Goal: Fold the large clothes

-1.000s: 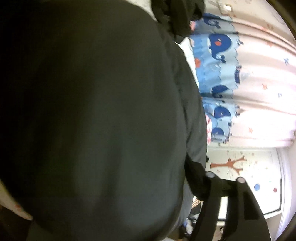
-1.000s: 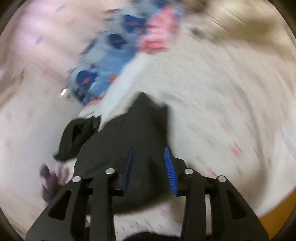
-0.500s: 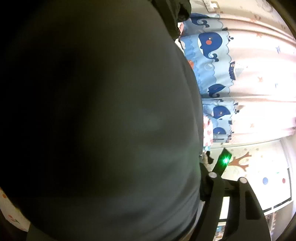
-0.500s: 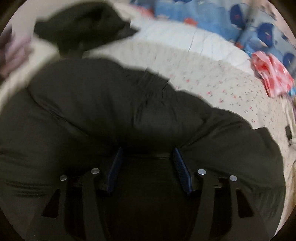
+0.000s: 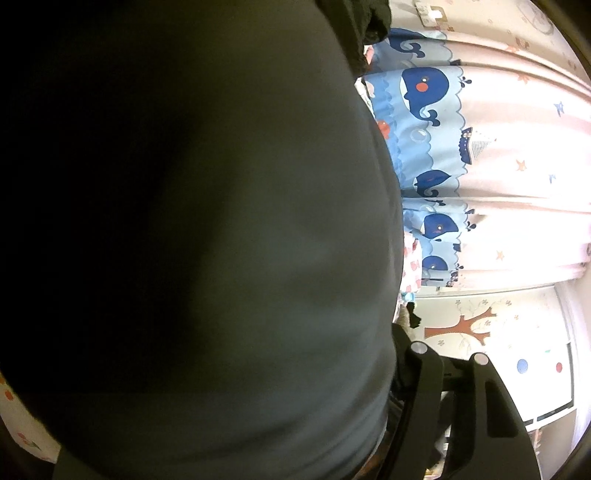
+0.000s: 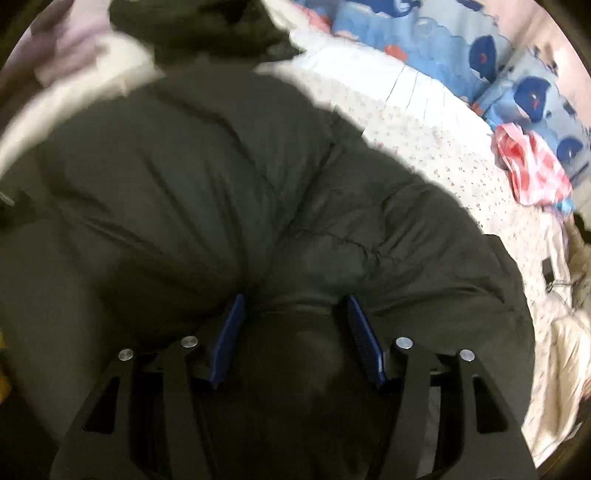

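Bedroom scene: bed [image 6: 436, 147] with a floral sheet under everything, whale curtain [image 5: 424, 122] behind.

Right view, nearest first: right tongs [image 6: 295, 317] stand with the blue pads [image 6: 231, 332] spread, and a bunched fold of the dark jacket [image 6: 207, 192] sits between them. Pads look apart from the cloth on the sides, so not clamped; reads as open around the fold, probably about to pinch it or just let go of it. Jacket is puffy and quilted, spread wide across the bed and filling most of the view. It lies there since a bulky piece needs a flat soft surface to fold on. Beyond it: bare sheet, a red-pink cloth [image 6: 532, 173] by the bed's far edge, another dark garment [image 6: 199, 26] heaped at the top, well apart from the tongs.

Left view: dark fabric [image 5: 192, 240] hangs right against the lens and blocks nearly everything. Only the right-hand finger frame of the left tongs [image 5: 436, 398] shows at the bottom; tips hidden behind cloth, so grip cannot be told. Judging by the drape, this side likely lifts the jacket's edge up to carry it over. Far behind: curtain, tree decal [image 5: 469, 328] on the wall.

Fold looks early; jacket not yet compact.
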Available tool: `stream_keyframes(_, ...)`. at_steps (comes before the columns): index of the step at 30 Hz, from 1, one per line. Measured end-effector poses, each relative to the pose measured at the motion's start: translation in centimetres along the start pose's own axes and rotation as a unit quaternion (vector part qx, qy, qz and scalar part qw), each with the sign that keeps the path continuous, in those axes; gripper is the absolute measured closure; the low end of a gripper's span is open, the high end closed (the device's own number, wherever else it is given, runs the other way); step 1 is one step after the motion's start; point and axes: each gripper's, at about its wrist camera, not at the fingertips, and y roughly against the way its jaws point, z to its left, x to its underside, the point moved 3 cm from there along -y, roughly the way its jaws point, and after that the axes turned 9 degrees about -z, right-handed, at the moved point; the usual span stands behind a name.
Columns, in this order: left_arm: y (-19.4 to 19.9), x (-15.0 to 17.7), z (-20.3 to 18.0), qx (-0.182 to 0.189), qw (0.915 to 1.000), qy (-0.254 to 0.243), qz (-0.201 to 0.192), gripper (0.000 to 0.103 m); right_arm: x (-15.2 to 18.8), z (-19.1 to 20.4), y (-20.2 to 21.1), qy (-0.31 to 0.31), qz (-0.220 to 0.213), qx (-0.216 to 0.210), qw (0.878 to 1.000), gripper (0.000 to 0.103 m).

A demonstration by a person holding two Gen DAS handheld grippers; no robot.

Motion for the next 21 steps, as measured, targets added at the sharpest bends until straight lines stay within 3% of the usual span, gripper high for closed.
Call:
stream_keyframes(2,0.1,-0.1,0.0,0.004,1.0000,0.001,0.003,0.037,0.7,0.1,1.9,-0.012,-0.019,0.001,1.000,0.048)
stream_keyframes(4,0.1,-0.2,0.0,0.005,1.0000,0.000,0.005,0.037,2.6,1.8,-0.2,0.006,0.031,-0.004,0.999,0.047)
stream_keyframes(6,0.1,-0.2,-0.1,0.003,0.9999,-0.006,0.010,0.037,3.7,3.2,-1.9,0.039,0.034,0.020,0.998,0.046)
stream_keyframes(8,0.3,-0.3,-0.1,0.000,0.9999,-0.008,0.008,0.037,2.6,2.4,-2.1,0.007,0.050,0.001,0.999,0.046)
stream_keyframes(10,0.4,-0.5,0.1,-0.001,1.0000,0.000,0.006,0.037,1.4,1.4,-0.7,-0.028,0.019,-0.037,0.999,0.046)
stream_keyframes(13,0.8,-0.5,0.2,-0.004,1.0000,0.005,-0.007,0.037,-1.7,0.0,0.2,-0.016,-0.029,-0.031,0.999,0.045)
stream_keyframes(17,0.9,-0.7,0.1,-0.015,0.9998,0.000,-0.014,0.037,-6.5,-3.5,-3.1,-0.039,-0.041,-0.006,0.998,0.045)
stream_keyframes(20,1.0,-0.7,0.1,-0.019,0.9997,-0.005,-0.017,0.037,-7.9,-5.8,-7.1,-0.059,-0.020,0.018,0.998,0.045)
stream_keyframes(21,0.9,-0.7,0.0,-0.021,0.9996,-0.008,-0.017,0.037,-7.2,-5.8,-10.4,-0.044,0.023,0.015,0.999,0.044)
